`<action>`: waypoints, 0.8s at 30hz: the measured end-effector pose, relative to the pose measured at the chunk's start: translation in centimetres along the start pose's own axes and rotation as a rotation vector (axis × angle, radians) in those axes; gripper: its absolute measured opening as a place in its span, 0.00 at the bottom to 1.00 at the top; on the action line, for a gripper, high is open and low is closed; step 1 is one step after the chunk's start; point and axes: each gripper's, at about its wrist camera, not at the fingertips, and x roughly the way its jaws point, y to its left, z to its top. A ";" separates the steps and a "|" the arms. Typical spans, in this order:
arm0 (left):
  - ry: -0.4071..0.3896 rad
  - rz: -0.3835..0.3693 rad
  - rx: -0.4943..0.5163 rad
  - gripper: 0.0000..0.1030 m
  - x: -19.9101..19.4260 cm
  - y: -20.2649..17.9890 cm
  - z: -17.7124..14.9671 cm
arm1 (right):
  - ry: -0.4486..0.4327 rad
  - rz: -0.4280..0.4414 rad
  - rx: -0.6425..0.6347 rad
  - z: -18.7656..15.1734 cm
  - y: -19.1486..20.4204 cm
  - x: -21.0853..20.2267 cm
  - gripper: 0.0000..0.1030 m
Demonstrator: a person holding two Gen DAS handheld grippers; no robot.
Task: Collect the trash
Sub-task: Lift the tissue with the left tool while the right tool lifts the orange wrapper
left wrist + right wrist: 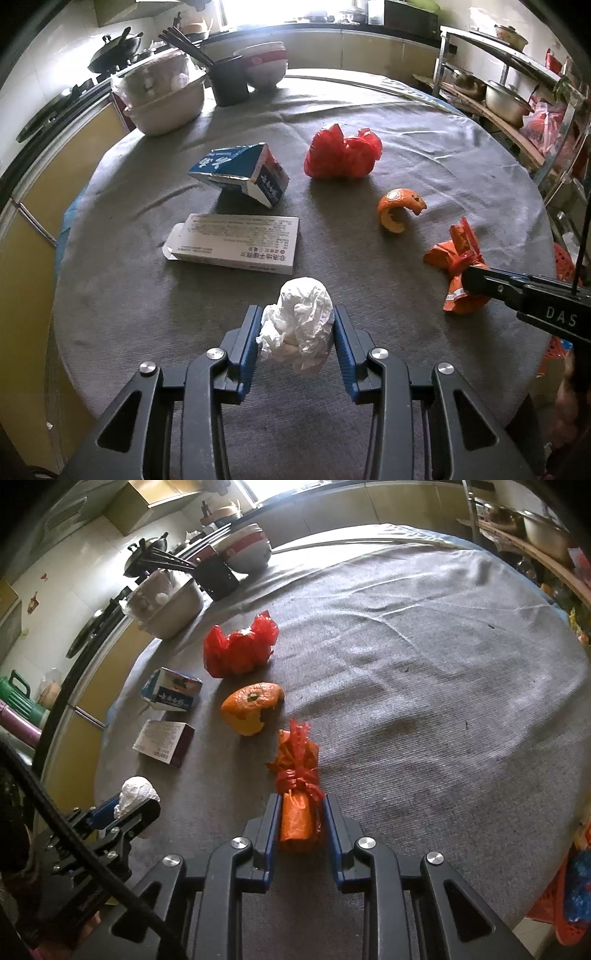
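Observation:
My left gripper (297,325) is shut on a crumpled white tissue (299,325), held just above the grey table cloth (147,314); it also shows in the right wrist view (135,794). My right gripper (299,812) is shut on an orange wrapper tied with red plastic (297,812), which also shows in the left wrist view (460,266). On the cloth lie an orange peel (397,212), a crumpled red plastic bag (341,153), a blue and white carton (243,171) and a flat white box (240,242).
At the table's far left stand a metal basin (166,99), a dark chopstick holder (229,83) and stacked bowls (264,64). A shelf rack with pots (506,92) stands to the right. A stove with a wok (114,50) is behind on the left.

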 end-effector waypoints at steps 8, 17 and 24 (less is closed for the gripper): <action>-0.006 -0.100 -0.057 0.64 -0.4 2.3 -0.6 | -0.021 0.052 0.040 0.0 -0.6 -1.2 0.25; 0.025 -0.152 -0.135 0.68 -0.2 4.6 -1.9 | -0.073 0.072 0.050 -0.3 -1.0 -2.4 0.62; 0.026 -0.189 -0.108 0.68 -0.4 3.7 -2.0 | -0.114 0.067 0.014 -0.5 -0.8 -3.2 0.60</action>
